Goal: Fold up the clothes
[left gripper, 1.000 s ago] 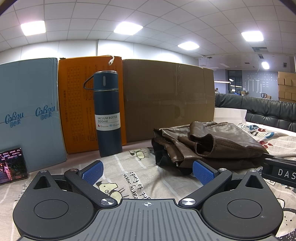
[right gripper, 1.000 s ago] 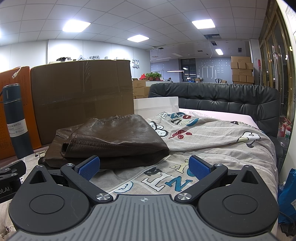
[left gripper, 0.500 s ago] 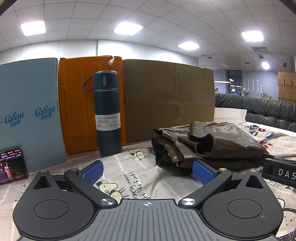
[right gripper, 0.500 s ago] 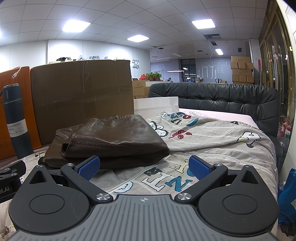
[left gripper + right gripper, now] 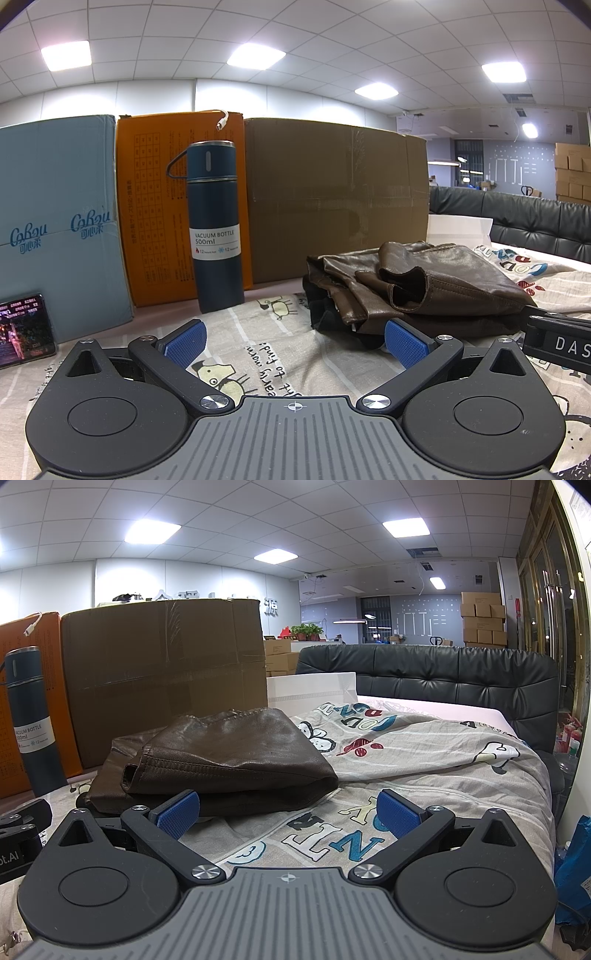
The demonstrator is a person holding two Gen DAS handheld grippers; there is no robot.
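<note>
A brown leather jacket (image 5: pixel 417 291) lies folded in a compact pile on the cartoon-print bedsheet (image 5: pixel 266 354). It also shows in the right wrist view (image 5: pixel 221 760), just beyond my right gripper. My left gripper (image 5: pixel 295 341) is open and empty, low over the sheet, with the jacket ahead and to its right. My right gripper (image 5: pixel 288 808) is open and empty, its left blue pad (image 5: pixel 177 810) close to the jacket's near edge. The right gripper's body shows at the right edge of the left wrist view (image 5: pixel 557 343).
A dark blue vacuum bottle (image 5: pixel 214 229) stands at the back, in front of an orange box (image 5: pixel 155 206). A blue box (image 5: pixel 59 221), a brown carton (image 5: pixel 332 192) and a phone (image 5: pixel 22 332) line the back. A black padded headboard (image 5: pixel 424 675) borders the bed.
</note>
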